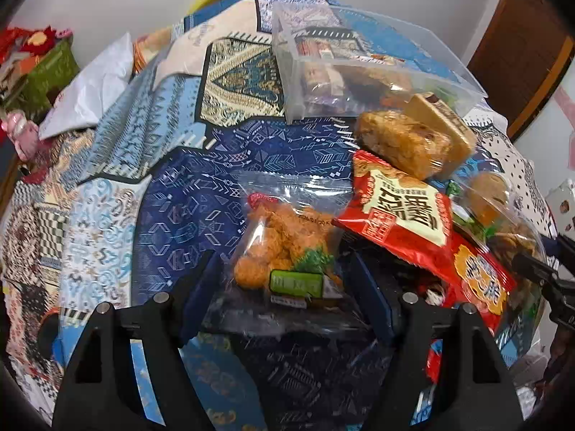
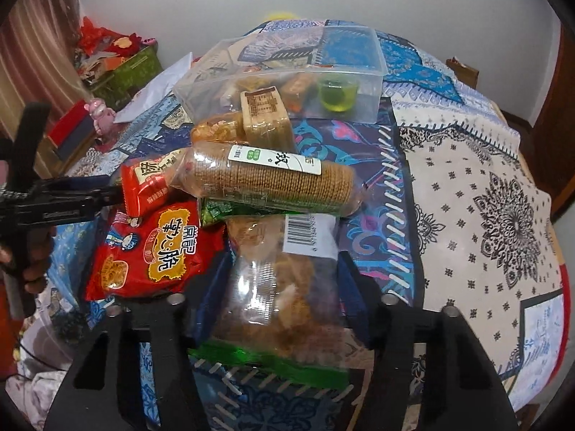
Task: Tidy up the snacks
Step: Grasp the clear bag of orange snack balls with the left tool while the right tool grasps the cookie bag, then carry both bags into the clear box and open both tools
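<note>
Black finger mounts fill the near edge of both wrist views. Between the fingers of the right gripper [image 2: 276,294] lies a clear bag of golden-brown snacks [image 2: 276,287], its long axis running near to far; the jaws sit narrow against its sides — seemingly gripping it. The left gripper [image 1: 284,280] stands about half open around a small clear bag of orange snack balls [image 1: 284,248], pads flanking it but apparently not pressing. Beyond both lies the pile: red packets [image 2: 154,255], a cracker sleeve [image 2: 266,179] lying crosswise. The clear plastic box [image 2: 287,72] sits at the far side on the patterned cloth [image 2: 485,215] — straight ahead of the right gripper, which seems nearer.
</note>
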`<control>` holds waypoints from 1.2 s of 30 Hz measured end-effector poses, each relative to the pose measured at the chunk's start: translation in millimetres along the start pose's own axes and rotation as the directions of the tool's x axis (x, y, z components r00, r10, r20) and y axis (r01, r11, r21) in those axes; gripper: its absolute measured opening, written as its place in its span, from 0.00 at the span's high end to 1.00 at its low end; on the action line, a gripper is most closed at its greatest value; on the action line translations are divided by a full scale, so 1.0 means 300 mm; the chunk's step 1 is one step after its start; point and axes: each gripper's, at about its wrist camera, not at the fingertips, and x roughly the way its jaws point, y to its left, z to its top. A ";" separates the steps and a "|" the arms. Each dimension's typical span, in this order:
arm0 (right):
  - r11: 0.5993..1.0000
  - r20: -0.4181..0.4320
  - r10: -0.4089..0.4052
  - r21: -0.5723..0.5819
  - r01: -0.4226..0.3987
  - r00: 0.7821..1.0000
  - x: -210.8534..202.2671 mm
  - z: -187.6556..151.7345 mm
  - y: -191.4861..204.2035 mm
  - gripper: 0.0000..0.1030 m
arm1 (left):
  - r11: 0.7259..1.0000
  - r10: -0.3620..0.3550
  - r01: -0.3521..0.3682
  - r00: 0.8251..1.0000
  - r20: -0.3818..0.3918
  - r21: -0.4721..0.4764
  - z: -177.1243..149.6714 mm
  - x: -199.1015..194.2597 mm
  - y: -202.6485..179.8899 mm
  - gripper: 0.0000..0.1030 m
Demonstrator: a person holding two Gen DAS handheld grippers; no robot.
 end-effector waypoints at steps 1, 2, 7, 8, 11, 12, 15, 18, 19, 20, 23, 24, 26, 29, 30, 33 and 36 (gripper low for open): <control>1.000 0.003 0.002 -0.001 -0.002 1.000 -0.001 -0.001 0.000 0.51 | 1.000 0.000 0.000 1.000 -0.006 -0.008 0.002 0.012 0.004 0.29; 1.000 0.006 0.001 -0.004 -0.001 1.000 -0.002 -0.002 0.000 0.53 | 1.000 0.000 0.000 1.000 -0.011 -0.015 0.003 0.024 0.007 0.29; 1.000 0.016 0.006 0.001 -0.006 1.000 -0.015 -0.002 -0.010 0.57 | 0.999 0.000 0.000 1.000 0.002 -0.032 0.004 0.052 0.013 0.29; 1.000 0.019 0.003 0.002 -0.003 1.000 -0.018 0.000 -0.013 0.57 | 0.999 0.000 0.001 1.000 0.015 -0.041 0.001 0.053 0.016 0.32; 1.000 0.027 -0.001 0.010 0.001 1.000 -0.031 -0.001 -0.024 0.59 | 0.999 -0.004 0.005 0.999 0.035 -0.042 -0.006 0.048 0.015 0.38; 1.000 0.029 -0.003 0.011 0.002 1.000 -0.036 -0.002 -0.029 0.59 | 0.999 -0.001 0.003 0.999 0.040 -0.041 -0.010 0.042 0.015 0.39; 1.000 0.040 -0.009 0.020 0.008 0.999 -0.053 0.000 -0.040 0.60 | 0.999 0.013 -0.011 0.999 0.048 -0.043 -0.025 0.017 0.021 0.41; 1.000 0.056 -0.015 0.026 0.013 0.998 -0.079 0.004 -0.049 0.60 | 0.998 0.027 -0.023 0.998 0.062 -0.059 -0.040 -0.020 0.038 0.43; 1.000 0.064 -0.017 0.026 0.016 0.998 -0.089 0.007 -0.051 0.60 | 0.998 0.029 -0.025 0.997 0.068 -0.065 -0.043 -0.035 0.044 0.43; 0.999 0.070 -0.019 0.027 0.017 0.997 -0.097 0.010 -0.052 0.60 | 0.997 0.031 -0.026 0.997 0.074 -0.068 -0.044 -0.048 0.049 0.43; 0.999 0.096 -0.023 0.031 0.020 0.995 -0.127 0.021 -0.055 0.60 | 0.997 0.039 -0.032 0.994 0.100 -0.075 -0.042 -0.093 0.063 0.43; 0.999 0.102 -0.024 0.031 0.021 0.994 -0.135 0.028 -0.057 0.60 | 0.997 0.043 -0.035 0.993 0.112 -0.076 -0.040 -0.111 0.064 0.43; 0.999 0.119 -0.030 0.031 0.027 0.992 -0.153 0.041 -0.060 0.60 | 0.996 0.044 -0.034 0.990 0.131 -0.077 -0.029 -0.138 0.066 0.43; 0.999 0.142 -0.033 0.028 0.030 0.989 -0.172 0.067 -0.062 0.60 | 0.997 0.041 -0.028 0.986 0.165 -0.076 -0.007 -0.181 0.060 0.43; 0.999 0.151 -0.035 0.027 0.031 0.988 -0.178 0.077 -0.063 0.60 | 0.997 0.037 -0.024 0.983 0.177 -0.075 0.003 -0.198 0.055 0.43; 0.999 0.177 -0.036 0.024 0.033 0.984 -0.192 0.116 -0.067 0.60 | 0.998 0.027 -0.013 0.977 0.213 -0.064 0.035 -0.237 0.033 0.43; 0.999 0.208 -0.034 0.021 0.031 0.977 -0.203 0.158 -0.067 0.60 | 0.999 0.010 0.002 0.970 0.243 -0.051 0.067 -0.269 0.007 0.43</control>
